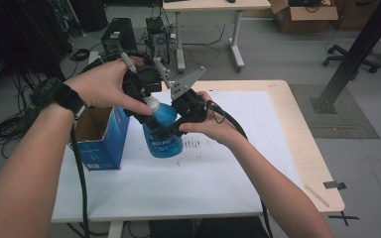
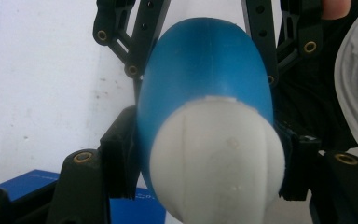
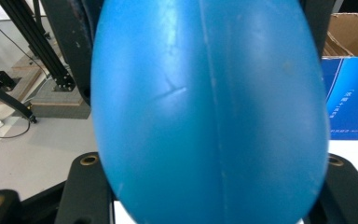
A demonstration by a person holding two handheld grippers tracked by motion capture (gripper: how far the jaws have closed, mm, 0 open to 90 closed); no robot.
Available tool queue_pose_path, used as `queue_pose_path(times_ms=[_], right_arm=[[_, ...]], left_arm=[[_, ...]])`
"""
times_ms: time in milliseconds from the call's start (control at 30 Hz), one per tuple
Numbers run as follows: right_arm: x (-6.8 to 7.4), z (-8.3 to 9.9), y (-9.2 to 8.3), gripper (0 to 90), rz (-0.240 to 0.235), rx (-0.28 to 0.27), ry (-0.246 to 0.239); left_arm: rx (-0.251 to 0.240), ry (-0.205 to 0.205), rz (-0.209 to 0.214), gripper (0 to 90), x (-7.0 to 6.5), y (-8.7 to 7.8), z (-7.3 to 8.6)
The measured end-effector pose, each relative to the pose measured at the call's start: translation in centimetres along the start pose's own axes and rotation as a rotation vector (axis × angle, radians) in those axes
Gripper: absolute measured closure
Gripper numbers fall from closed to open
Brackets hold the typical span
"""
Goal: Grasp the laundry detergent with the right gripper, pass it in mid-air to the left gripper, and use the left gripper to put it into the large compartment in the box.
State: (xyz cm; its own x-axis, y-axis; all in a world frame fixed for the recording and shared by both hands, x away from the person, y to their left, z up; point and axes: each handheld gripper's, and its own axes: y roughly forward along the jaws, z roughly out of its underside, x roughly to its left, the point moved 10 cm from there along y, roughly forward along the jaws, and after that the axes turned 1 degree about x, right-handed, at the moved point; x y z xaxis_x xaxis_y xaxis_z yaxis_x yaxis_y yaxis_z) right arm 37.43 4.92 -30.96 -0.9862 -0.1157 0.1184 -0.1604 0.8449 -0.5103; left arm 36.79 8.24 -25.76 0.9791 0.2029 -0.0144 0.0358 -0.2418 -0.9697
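A blue plastic bottle (image 1: 164, 136) with a white cap (image 1: 152, 103) hangs tilted above the white sheet, carried between both grippers. My left gripper (image 1: 146, 111) comes in from the upper left and is shut on the cap end. In the left gripper view the white cap (image 2: 214, 163) sits squeezed between the left gripper's (image 2: 207, 158) jaws, with the blue body (image 2: 205, 60) beyond. My right gripper (image 1: 172, 128) is shut on the bottle's body from the right. In the right gripper view the blue bottle (image 3: 209, 93) fills the space between the right gripper's (image 3: 209, 186) jaws.
An open blue carton (image 1: 101, 136) stands on the table at the left, just beside the bottle. A white sheet (image 1: 203, 173) covers most of the wooden table (image 1: 305, 144). Computers, cables and another desk stand on the floor behind.
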Motion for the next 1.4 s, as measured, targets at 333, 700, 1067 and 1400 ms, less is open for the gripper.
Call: queue_pose_path(times_ms=[333, 700, 1067, 1400], right_arm=[[-0.7, 2.3, -1.4, 5.2, 0.074, 0.089, 0.034], [-2.6, 9.4, -7.9, 4.8, 0.240, 0.213, 0.103], [-2.7, 16.7, -15.7, 5.5, 0.391, 0.327, 0.189], [-2.3, 20.9, -21.8, 5.7, 0.484, 0.330, 0.276]], left_arm=[[0.028, -0.077, -0.037, 37.9, 1.2, -1.6, 0.2], [0.029, -0.455, -0.167, 37.9, 5.1, -7.0, 2.5], [0.018, -0.932, -0.344, 38.0, 8.8, -10.5, 7.2], [-0.001, -1.195, -0.398, 38.0, 10.1, -10.9, 12.5]])
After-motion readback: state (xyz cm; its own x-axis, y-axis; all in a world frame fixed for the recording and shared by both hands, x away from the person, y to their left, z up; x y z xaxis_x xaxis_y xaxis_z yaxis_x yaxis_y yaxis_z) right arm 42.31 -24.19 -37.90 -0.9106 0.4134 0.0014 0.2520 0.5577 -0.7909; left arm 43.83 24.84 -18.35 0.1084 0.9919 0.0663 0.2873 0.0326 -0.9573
